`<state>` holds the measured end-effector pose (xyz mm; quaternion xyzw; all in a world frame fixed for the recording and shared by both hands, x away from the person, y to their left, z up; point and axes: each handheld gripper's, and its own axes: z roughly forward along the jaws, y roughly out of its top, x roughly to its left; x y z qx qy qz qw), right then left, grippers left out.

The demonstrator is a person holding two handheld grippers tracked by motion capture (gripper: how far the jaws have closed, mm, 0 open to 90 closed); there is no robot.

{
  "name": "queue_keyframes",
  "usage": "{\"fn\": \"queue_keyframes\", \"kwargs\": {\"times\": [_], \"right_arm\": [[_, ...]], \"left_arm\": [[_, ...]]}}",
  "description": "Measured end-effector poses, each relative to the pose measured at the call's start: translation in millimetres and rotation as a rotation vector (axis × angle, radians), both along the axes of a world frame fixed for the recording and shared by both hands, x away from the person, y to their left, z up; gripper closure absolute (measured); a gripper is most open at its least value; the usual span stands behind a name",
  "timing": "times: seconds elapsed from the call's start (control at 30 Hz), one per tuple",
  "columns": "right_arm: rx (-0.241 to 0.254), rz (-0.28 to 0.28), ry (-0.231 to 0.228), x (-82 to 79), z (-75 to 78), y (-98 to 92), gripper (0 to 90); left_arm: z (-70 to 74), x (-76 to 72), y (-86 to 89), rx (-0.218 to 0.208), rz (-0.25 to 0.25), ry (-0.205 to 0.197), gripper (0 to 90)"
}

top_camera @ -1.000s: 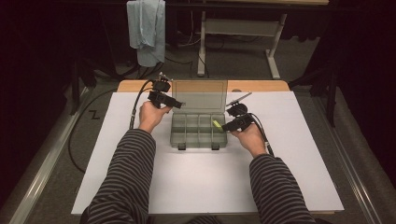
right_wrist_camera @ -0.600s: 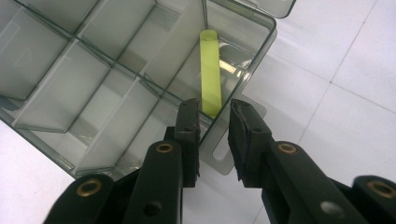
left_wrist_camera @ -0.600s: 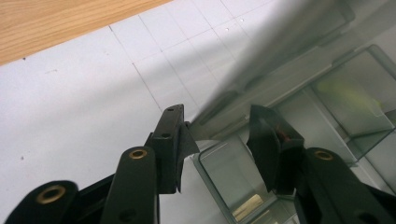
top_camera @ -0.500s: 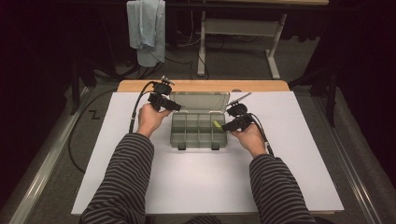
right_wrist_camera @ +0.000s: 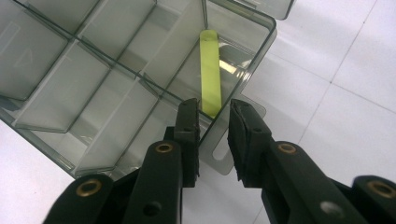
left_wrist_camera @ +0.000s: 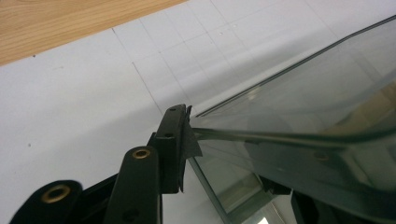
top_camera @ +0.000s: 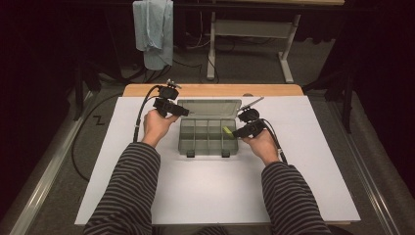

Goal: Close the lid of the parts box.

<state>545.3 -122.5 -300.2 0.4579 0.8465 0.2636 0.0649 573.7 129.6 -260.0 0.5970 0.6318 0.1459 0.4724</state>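
You're on the lid step here, with the organiser box open and its lid leaning back past the box's far edge.

Your left gripper is at the box's far-left corner, working the lid's rim. In the left gripper view one pad sits right against the rim's corner. The jaws have just been closing with the lid's edge between them, and they're roughly half open. I can't tell if the other pad is on the lid yet, so I can't say whether it's actually pinched or just nudged.

Your right gripper is at the box's right end. The jaws are only a narrow gap apart and straddle the end wall, one inside the last compartment and one outside. The pads don't look like they're squeezing anything, so I'd call it bracing, not gripping.

The yellow-green strip lies in that rightmost compartment, along the end wall, and its near tip pokes right up to your jaws.

My guess at what's next: get a definite hold on the lid rim and swing it around the hinge along the box's back edge. Keep the right side planted so the box doesn't skate on the white sheet (it looks like light plastic, so it'll slide easily). If the lid's coming down, pull that inside jaw out of the compartment first or it'll get trapped.
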Motion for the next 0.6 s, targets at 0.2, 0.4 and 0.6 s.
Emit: {"fn": "queue_keyframes", "kwargs": {"times": [0.2,0.4,0.6], "right_arm": [[0.006,0.001,-0.002,-0.3,-0.5,-0.6,75.9],[0.005,0.005,-0.006,-0.6,-0.7,-0.6,75.9],[0.000,0.001,-0.011,-1.2,-0.5,0.5,76.0]], "left_arm": [[3.0,-7.3,-1.1,0.005,0.001,-0.007,58.6],[9.1,-13.6,2.7,-0.032,0.005,-0.012,59.0],[17.9,-22.5,4.0,-0.041,-0.006,-0.035,59.4]]}}
